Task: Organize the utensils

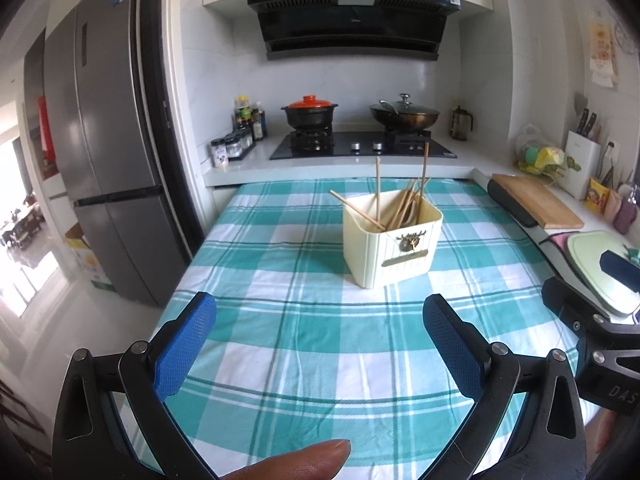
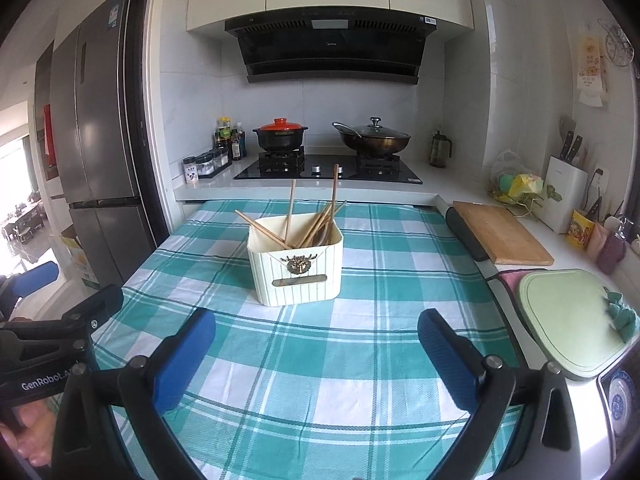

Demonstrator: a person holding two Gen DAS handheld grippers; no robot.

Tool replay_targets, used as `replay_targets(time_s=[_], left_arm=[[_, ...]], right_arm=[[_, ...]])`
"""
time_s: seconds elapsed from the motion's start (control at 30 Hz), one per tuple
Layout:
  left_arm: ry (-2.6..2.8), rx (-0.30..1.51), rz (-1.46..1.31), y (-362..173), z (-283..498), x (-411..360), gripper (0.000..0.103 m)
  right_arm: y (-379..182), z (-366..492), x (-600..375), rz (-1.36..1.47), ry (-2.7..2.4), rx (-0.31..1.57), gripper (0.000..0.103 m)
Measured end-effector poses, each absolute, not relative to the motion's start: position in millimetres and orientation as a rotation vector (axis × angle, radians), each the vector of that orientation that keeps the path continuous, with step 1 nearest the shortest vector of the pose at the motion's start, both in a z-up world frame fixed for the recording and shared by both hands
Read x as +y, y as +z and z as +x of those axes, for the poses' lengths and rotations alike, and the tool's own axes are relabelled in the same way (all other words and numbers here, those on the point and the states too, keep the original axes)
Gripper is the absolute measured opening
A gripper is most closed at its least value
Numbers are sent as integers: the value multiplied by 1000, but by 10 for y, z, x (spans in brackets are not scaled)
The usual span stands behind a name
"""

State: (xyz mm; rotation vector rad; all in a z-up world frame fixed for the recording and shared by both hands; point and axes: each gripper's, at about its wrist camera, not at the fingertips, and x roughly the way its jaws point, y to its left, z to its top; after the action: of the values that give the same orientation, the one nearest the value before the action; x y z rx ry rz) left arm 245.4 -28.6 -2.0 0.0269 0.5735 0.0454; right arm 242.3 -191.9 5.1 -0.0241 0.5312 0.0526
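Left wrist view: left claw (image 1: 319, 344) wide, empty, above checked cloth (image 1: 280, 360) on surface. Right claw (image 2: 316, 354) wide, empty too. Chopsticks (image 2: 308, 220) stand loosely splayed in cream holder (image 2: 296, 268), mid-surface, well ahead of both claws. Risk: nudging light holder tips it, spilling sticks; cloth may slide.

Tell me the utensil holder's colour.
Cream, with a brass emblem: utensil holder, clearest in the right wrist view.

Chopsticks in their holder

We are seeing a cream ribbed holder (image 1: 394, 240) (image 2: 296, 268) standing upright ahead of our claws, wooden chopsticks (image 1: 404, 200) (image 2: 316, 216) leaning inside it at mixed angles.
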Motion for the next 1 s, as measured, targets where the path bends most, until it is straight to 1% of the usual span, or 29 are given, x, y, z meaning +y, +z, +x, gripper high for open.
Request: replay_targets(time_s=[1.0], left_arm=[[55,588,-1,-46,2476,-226,103]], right_arm=[[72,2382,-1791,-40,83,536,103]])
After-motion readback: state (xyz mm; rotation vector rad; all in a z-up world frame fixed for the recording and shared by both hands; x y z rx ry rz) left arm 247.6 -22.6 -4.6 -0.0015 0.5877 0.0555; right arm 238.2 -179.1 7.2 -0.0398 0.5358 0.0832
